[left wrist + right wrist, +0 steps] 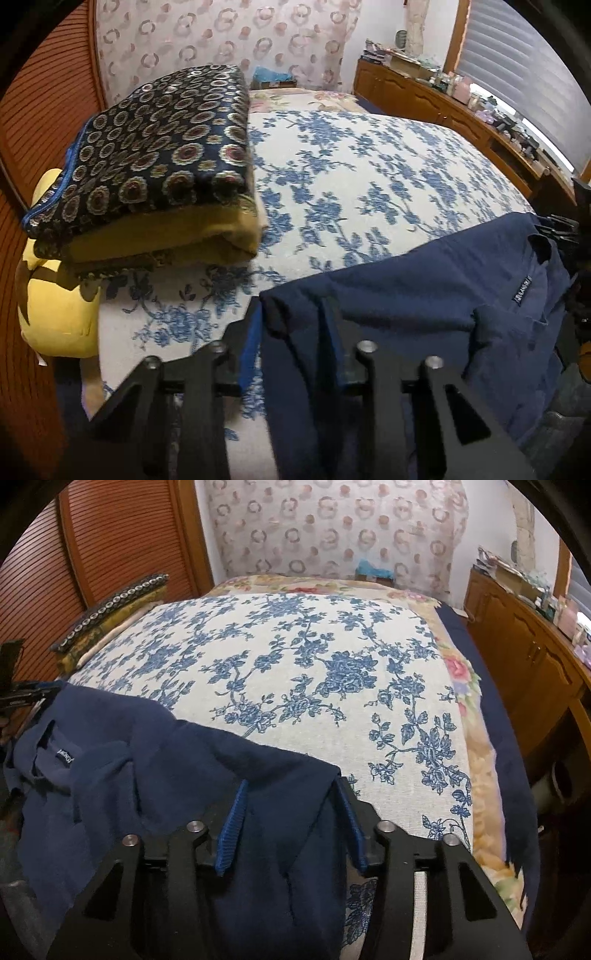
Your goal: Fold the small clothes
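Observation:
A navy polo shirt (424,295) hangs over the near edge of the bed, its collar and label facing up. Its top edge runs taut from one gripper to the other. My left gripper (291,325) has the shirt's left corner bunched between its blue pads (248,347), and cloth covers the fingertips. My right gripper (291,801) grips the shirt (166,760) at the opposite corner, where fabric fills the gap between its pads (231,827). The right gripper's black tip (565,229) shows at the left wrist view's right edge. The left gripper's tip (22,698) shows at the right wrist view's left edge.
The bed (295,657) wears a white cover with blue flowers. A folded dark patterned blanket (155,155) lies on a mustard one at the bed's left side, above a yellow plush (55,306). A cluttered wooden dresser (461,110) lines the right wall. Slatted wooden doors (110,546) stand on the left.

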The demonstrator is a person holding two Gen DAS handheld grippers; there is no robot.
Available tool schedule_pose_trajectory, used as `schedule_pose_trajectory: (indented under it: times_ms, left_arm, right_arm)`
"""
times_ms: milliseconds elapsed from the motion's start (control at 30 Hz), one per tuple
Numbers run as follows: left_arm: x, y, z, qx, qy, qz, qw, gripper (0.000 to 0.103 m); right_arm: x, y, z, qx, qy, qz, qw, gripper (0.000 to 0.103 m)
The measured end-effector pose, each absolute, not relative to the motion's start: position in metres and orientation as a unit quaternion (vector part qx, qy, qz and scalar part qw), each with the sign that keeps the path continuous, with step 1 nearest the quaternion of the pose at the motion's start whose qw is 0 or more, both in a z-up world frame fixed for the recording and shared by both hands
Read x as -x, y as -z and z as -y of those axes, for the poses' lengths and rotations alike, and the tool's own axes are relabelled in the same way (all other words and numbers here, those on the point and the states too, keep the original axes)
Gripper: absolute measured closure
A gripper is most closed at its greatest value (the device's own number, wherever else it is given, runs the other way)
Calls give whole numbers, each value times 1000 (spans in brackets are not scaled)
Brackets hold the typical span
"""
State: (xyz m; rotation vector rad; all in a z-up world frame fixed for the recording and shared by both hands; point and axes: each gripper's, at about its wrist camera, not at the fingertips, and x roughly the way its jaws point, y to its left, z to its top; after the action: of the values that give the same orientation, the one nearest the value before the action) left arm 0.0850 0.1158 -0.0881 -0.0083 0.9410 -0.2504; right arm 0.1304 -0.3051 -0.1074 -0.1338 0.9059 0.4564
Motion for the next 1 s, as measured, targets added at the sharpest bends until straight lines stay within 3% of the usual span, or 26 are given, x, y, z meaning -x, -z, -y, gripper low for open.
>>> schedule_pose_trajectory:
  times_ms: [67, 233, 367, 767, 1000]
  left_arm:
    - [-83, 88, -113, 3, 124, -448, 885, 85]
    - [-73, 88, -102, -8, 111, -429, 897, 97]
    - [-51, 64, -87, -26, 96, -392, 914, 98]
    - [32, -73, -80, 13, 147, -212, 966, 98]
    - [54, -127, -87, 9, 143, -152, 978, 98]
  right_arm:
    - [-129, 107, 303, 64, -227, -432, 870, 78]
    - [-121, 106, 303, 54, -246, -427, 869, 90]
    - [-105, 85, 307, 30, -221, -400, 889, 92]
    - [-28, -45, 302, 16, -267, -271, 925, 93]
    - [-4, -110, 306, 24, -285, -212, 935, 93]
